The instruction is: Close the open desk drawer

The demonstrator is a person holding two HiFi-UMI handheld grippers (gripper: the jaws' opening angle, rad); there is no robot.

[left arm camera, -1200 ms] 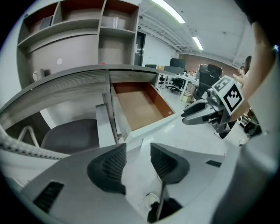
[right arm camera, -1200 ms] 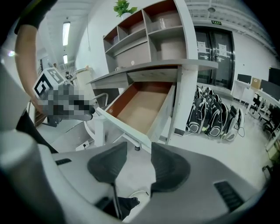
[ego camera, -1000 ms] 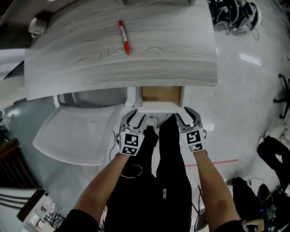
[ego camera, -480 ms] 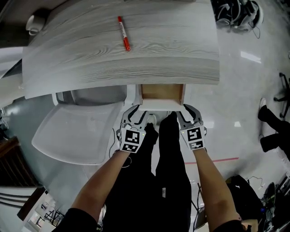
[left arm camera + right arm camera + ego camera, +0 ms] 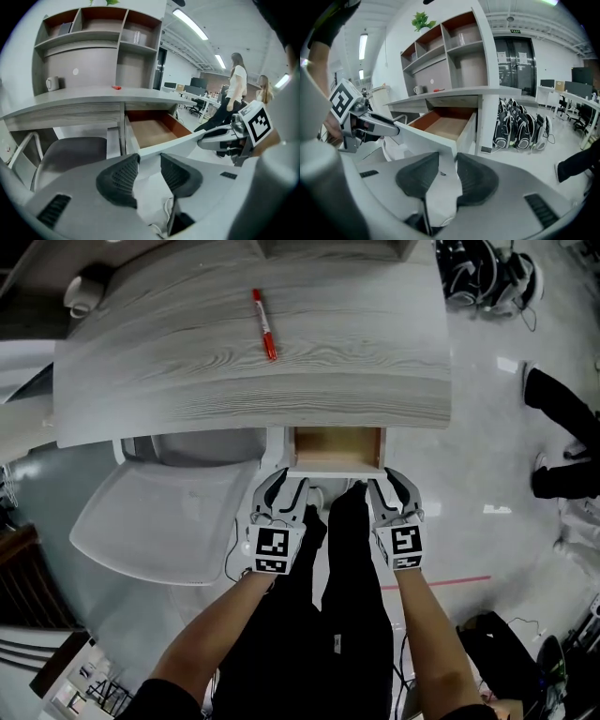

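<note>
The open drawer (image 5: 335, 444) juts out from under the grey wood desk (image 5: 281, 371), showing its bare brown bottom (image 5: 152, 131) and white front panel (image 5: 335, 468). My left gripper (image 5: 283, 482) is at the panel's left corner and my right gripper (image 5: 389, 482) is at its right corner. In the left gripper view the left gripper (image 5: 149, 159) has a clear gap between its pads, with the panel's corner just beyond the tips. The right gripper (image 5: 447, 159) shows a narrower gap with the panel's corner (image 5: 453, 149) at it. Contact with the panel is unclear.
A red pen (image 5: 263, 324) lies on the desk and a mug (image 5: 82, 287) sits at its far left. A white chair (image 5: 159, 521) stands left of the drawer. The person's black-trousered legs (image 5: 347, 568) are below it. Bags (image 5: 487, 273) and a bystander's legs (image 5: 562, 427) are on the right.
Both grippers stay at the drawer front's corners and the right jaws have narrowed a little. The drawer looks just as far out. The bystander at the right has walked further up the view.
</note>
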